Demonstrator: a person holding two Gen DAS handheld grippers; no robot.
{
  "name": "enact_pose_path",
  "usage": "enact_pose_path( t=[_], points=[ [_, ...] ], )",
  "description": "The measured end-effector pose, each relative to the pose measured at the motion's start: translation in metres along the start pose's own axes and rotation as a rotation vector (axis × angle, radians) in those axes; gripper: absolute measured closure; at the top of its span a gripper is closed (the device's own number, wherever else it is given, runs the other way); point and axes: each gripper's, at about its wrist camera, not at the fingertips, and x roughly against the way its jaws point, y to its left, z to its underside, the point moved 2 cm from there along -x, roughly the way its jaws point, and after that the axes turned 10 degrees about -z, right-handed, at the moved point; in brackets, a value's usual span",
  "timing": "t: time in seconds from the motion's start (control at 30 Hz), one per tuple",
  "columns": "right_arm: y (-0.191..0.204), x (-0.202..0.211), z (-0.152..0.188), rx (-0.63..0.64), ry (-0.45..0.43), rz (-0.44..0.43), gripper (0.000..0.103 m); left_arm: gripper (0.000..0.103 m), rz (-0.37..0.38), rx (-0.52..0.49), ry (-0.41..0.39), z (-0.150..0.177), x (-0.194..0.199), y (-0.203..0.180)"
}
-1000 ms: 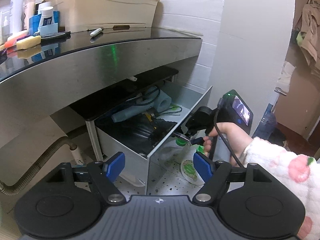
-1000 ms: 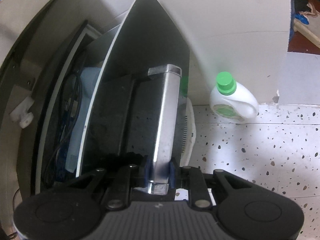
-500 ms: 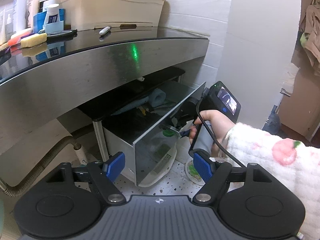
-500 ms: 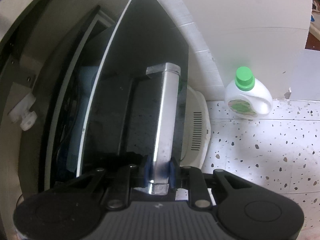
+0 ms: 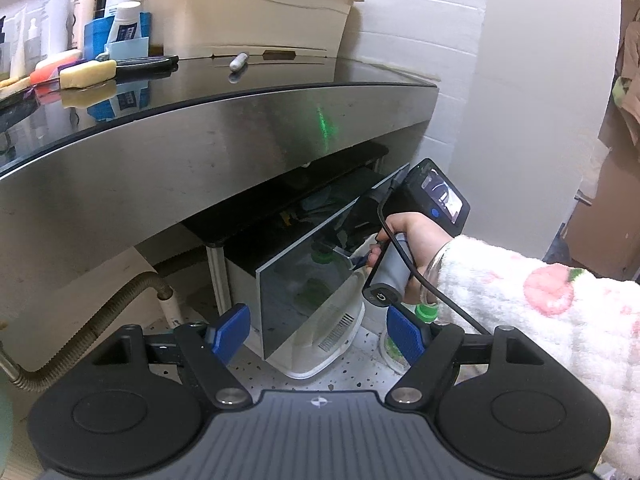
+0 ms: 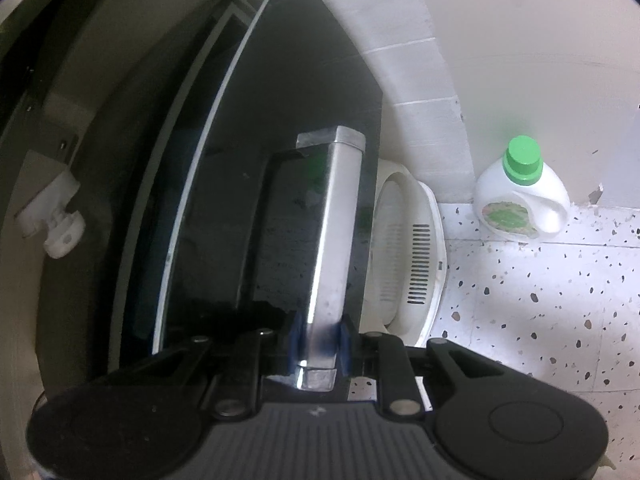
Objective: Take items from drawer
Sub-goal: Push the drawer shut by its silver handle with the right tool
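Light: dim indoors, brightest on the speckled floor (image 6: 560, 300) right of the fingers.
Glare: green streak on the steel counter front (image 5: 326, 128), above the fingers.
Shadow: dark under the counter.
Edges: fisheye bending, black corners.
Focus: slightly soft throughout.

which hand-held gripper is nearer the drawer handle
Right. The right hand-held gripper is shut on the metal drawer handle. The left hand-held gripper hangs open, back from the drawer front, touching nothing.
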Motion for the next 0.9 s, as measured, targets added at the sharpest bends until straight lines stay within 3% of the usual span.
enact_pose_path(
  t=[0.53,0.6,0.67,0.9],
  points=[
    [0.020,-0.026,-0.001,0.038,0.000,0.003,0.083,0.028,-0.008,0.011,-0.006,0.001,0.005,0.007],
    [0.022,-0.031,-0.001,0.048,0.001,0.005,0.080,0.028,-0.011,0.007,-0.007,0.001,0.006,0.007],
    [0.023,-0.037,-0.001,0.056,-0.005,0.000,0.070,0.028,-0.012,0.005,-0.009,0.001,0.007,0.007],
    [0.031,-0.048,-0.002,0.046,-0.013,-0.010,0.069,0.028,-0.019,0.005,-0.004,0.001,0.005,0.013]
  ],
)
